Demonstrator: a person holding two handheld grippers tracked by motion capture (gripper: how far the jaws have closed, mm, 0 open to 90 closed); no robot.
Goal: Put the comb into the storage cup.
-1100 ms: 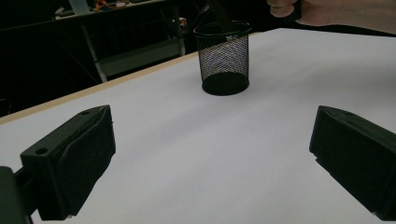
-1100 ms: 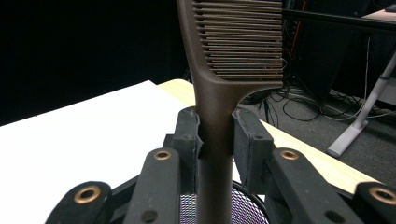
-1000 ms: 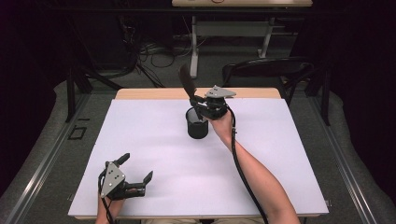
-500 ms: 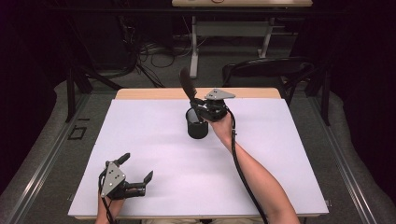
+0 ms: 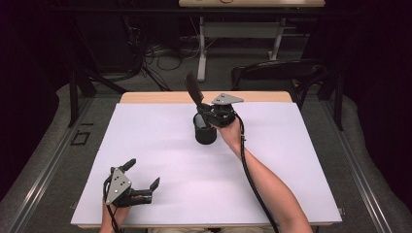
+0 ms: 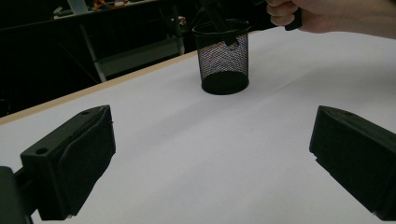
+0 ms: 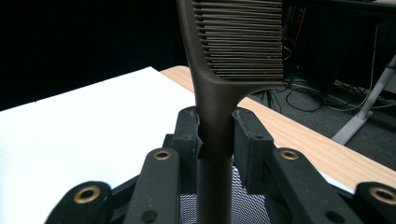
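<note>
Clamping a dark brown plastic comb (image 7: 219,93) by its handle, the right hand-held gripper (image 5: 210,114) hovers above the black wire-mesh cup (image 5: 205,132) at frame centre. Lower left, the left hand-held gripper (image 5: 145,177) rests on the white desk (image 5: 291,160), jaws spread wide (nothing between them).

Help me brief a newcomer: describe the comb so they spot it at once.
On the white table, toward its far edge, stands a black mesh cup. The dark comb rises from it, handle clamped in the right gripper; its fine teeth set it apart.

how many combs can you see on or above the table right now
1: a dark comb clamped in the right tongs, its handle reaching down into the mesh cup.
</note>
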